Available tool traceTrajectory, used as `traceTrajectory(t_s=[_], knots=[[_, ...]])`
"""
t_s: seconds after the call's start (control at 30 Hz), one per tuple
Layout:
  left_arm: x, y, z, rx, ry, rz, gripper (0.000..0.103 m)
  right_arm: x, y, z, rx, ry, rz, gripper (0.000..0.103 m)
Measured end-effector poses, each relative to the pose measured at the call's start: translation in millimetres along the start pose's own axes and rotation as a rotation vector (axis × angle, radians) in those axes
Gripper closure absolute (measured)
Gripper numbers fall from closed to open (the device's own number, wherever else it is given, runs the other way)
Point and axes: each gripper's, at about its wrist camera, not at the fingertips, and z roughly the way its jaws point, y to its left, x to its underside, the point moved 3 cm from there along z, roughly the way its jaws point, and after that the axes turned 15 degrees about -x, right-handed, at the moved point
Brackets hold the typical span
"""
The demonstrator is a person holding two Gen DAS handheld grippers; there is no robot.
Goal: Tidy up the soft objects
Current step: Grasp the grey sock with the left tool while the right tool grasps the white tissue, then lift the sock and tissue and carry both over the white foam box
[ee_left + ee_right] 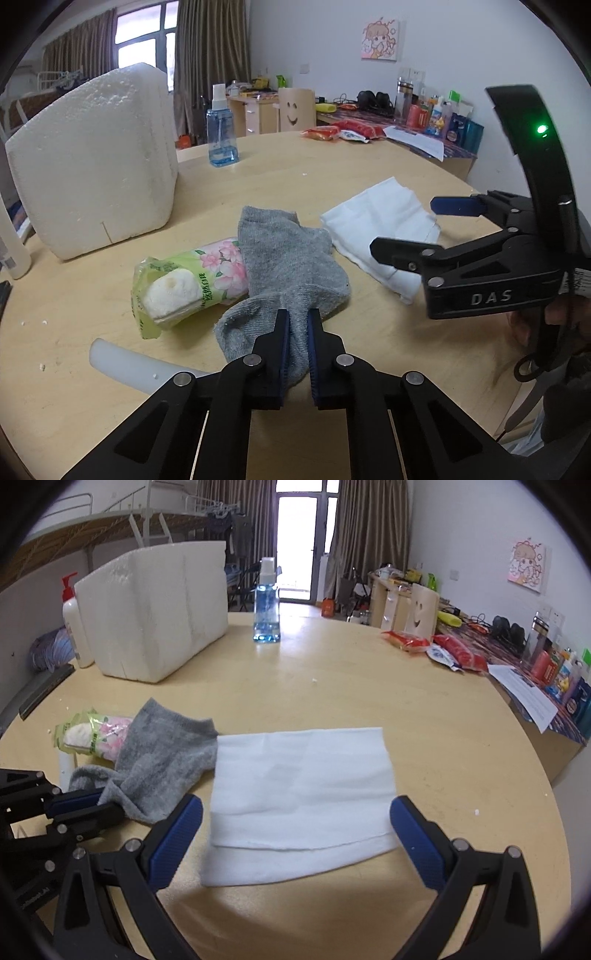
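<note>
A grey sock (291,266) lies crumpled on the round wooden table (332,177), draped over one end of a flowered green tissue pack (184,288). My left gripper (298,332) is shut on the sock's near end, with fabric bunched between the blue pads. To the right, a folded white cloth (380,221) lies flat. My right gripper (402,227) hovers over it, open. In the right wrist view the right gripper (295,805) straddles the near part of the white cloth (303,786) with jaws wide apart; the sock (159,760) and left gripper (85,805) sit at the left.
A white foam box (92,177) stands at the back left, with a blue spray bottle (221,129) beside it. A pump bottle (75,627) stands behind the box. Red snack packets (436,646) lie at the far right edge. A white plastic bar (125,365) lies near the left gripper.
</note>
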Motion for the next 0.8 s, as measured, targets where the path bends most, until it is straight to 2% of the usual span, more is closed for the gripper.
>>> traceTrajectory(t_s=[0.07, 0.17, 0.33, 0.43, 0.5, 0.53, 0.6, 0.63, 0.8], knots=[[0, 1, -2, 0.004, -0.013, -0.001, 0.093, 0, -1, 4, 0.003, 0.022, 0.002, 0.003], [1, 2, -7, 0.024, -0.032, -0.003, 0.093, 4, -2, 9, 0.019, 0.059, 0.008, 0.020], [1, 6, -12, 0.042, -0.047, -0.014, 0.093, 7, -2, 6, 0.008, 0.068, 0.018, 0.027], [1, 8, -16, 0.051, -0.053, -0.021, 0.093, 8, -2, 4, -0.031, 0.071, 0.037, 0.040], [1, 10, -19, 0.054, -0.059, -0.025, 0.093, 7, 0, 4, -0.039, 0.075, 0.034, 0.060], [1, 12, -21, 0.059, -0.062, -0.028, 0.093, 7, 1, 3, -0.038, 0.075, 0.033, 0.065], [1, 13, -24, 0.061, -0.071, -0.032, 0.093, 7, -1, 3, -0.043, 0.069, 0.036, 0.081], [0, 14, -25, 0.059, -0.077, -0.032, 0.093, 8, -2, 1, -0.046, 0.063, 0.043, 0.084], [-2, 18, -34, 0.052, -0.102, -0.047, 0.093, 8, -8, -12, -0.054, 0.009, 0.080, 0.087]])
